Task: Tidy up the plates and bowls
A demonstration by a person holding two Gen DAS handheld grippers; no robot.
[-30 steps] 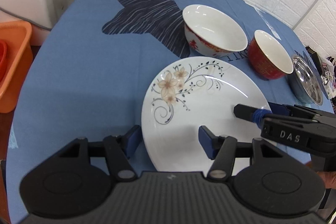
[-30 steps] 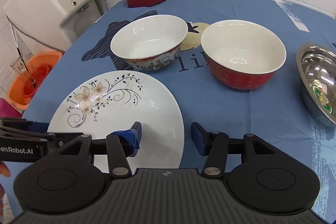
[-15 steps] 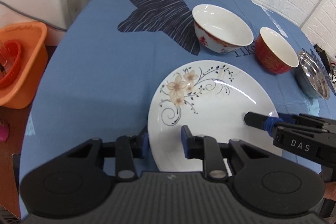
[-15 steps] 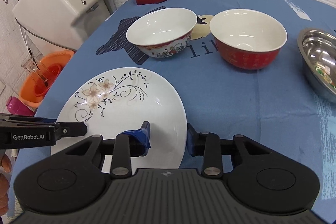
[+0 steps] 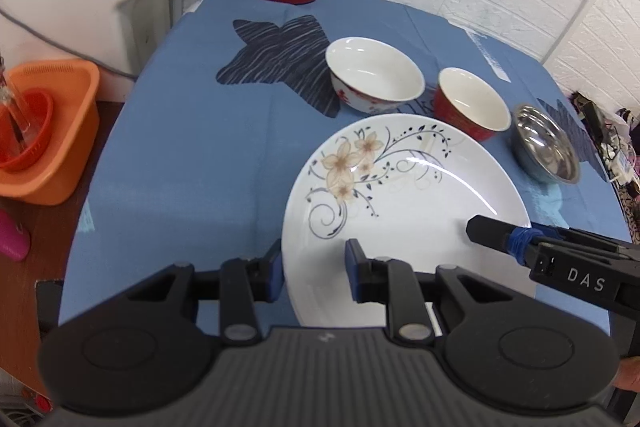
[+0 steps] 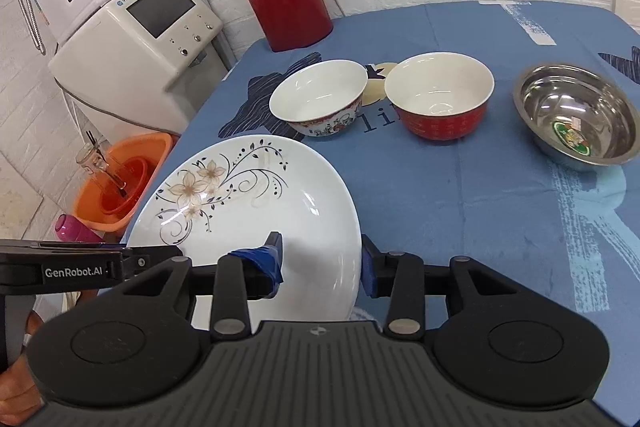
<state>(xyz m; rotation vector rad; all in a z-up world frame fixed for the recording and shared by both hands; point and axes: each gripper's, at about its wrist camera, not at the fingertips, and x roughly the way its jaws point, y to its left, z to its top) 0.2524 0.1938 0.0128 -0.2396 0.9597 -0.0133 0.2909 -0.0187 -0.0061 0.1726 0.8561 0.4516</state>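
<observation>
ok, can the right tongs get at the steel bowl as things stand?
Probably not yet: the right tongs are clamped on the floral plate's rim, shared with the left tongs. The path over the cloth to the steel bowl looks free once released.

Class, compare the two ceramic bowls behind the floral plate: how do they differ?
The left ceramic bowl is white outside with a red figured band; the right ceramic bowl is solid red outside. The left one looks shallower and more flared, the right one deeper. Both are upright, empty and white inside.
</observation>
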